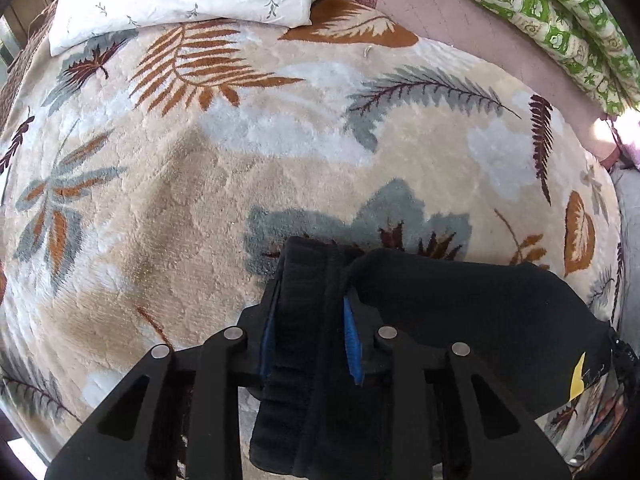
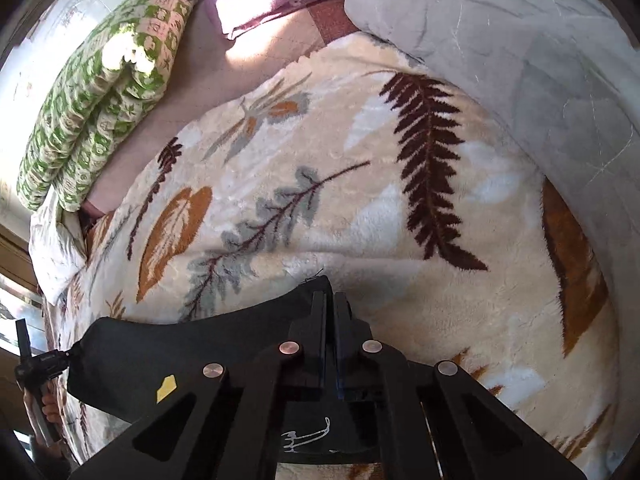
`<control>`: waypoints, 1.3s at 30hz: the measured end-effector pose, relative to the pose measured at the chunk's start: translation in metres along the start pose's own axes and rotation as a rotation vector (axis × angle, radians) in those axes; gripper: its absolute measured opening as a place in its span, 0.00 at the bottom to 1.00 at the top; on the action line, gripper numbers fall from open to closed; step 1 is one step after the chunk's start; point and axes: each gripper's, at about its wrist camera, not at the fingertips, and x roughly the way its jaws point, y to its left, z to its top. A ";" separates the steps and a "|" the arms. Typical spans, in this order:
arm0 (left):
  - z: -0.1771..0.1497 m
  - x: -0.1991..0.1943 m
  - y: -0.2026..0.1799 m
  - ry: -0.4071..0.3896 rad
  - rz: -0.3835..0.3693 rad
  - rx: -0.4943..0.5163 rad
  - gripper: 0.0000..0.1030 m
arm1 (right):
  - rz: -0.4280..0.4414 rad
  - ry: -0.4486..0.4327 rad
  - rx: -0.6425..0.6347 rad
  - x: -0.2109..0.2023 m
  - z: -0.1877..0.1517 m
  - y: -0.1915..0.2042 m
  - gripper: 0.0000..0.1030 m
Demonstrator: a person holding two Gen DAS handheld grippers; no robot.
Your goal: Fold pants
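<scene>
Over the bed, black pants hang stretched between both claws. Left claw clamps a thick bunched band, probably the waistband; right claw is pinched on a thin edge. Fabric soft, limp, light: grip seams or hems, keep it taut.

Light: daylight, bright. Your right view: blown-out sun glare far upper-left of tongs. Heavy fisheye bend + dark vignette at edges; centre sharp.
</scene>
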 end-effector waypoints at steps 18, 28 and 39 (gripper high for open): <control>-0.044 -0.083 0.064 0.036 -0.192 -0.449 0.51 | 0.153 -0.052 0.087 -0.122 -0.036 -0.021 0.33; -0.165 -0.065 -0.250 0.218 -0.390 0.091 0.51 | 0.223 0.039 0.173 -0.099 -0.046 -0.051 0.35; -0.187 -0.009 -0.349 0.332 -0.484 -0.054 0.51 | 0.285 0.127 0.146 -0.046 -0.023 -0.063 0.40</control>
